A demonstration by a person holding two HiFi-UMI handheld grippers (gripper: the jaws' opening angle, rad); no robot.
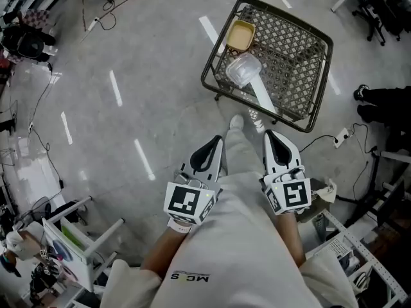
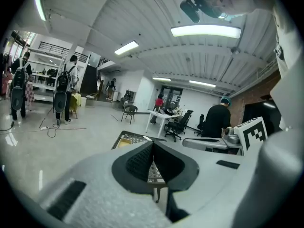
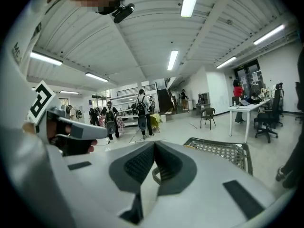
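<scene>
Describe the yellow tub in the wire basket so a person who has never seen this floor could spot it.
Find the dark wire basket standing on the grey floor. In its far left corner sits a shallow yellow tub. Its neighbour, a clear plastic jar, is see-through; the tub is the only solid yellow thing in there.

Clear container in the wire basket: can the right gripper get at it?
Probably yes: the clear container lies uncovered in the open wire basket; the shut right gripper has nothing in its way.
</scene>
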